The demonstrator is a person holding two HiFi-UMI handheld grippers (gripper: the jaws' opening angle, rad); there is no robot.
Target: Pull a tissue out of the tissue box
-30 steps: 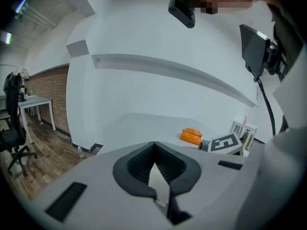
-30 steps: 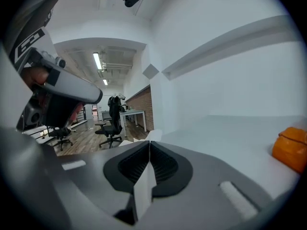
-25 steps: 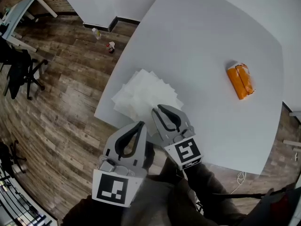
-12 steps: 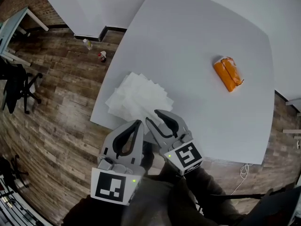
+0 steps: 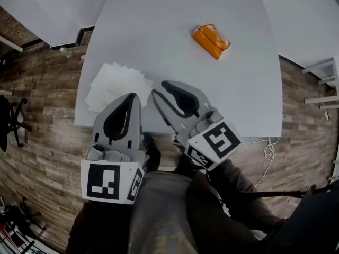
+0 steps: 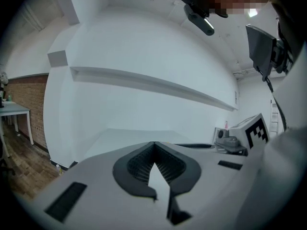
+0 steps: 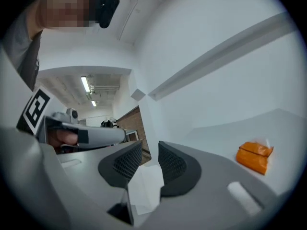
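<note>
We are holding our right gripper point(image 5: 159, 93) wide and empty, and our left gripper point(image 5: 130, 96) closed. The orange, crinkled tissue box point(image 5: 211, 41) is lying well beyond them, toward the desk's point(image 5: 169, 25) right edge.

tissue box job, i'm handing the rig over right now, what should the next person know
The left tongs are shut and empty. The right tongs are open with nothing pinched.
Both hang over the near edge of the table, well short of the orange tissue box, which lies farther out to the right.
Done: a pile of pulled tissues sits on the near left corner.
Left: reach out to the box if another tissue is wanted.
</note>
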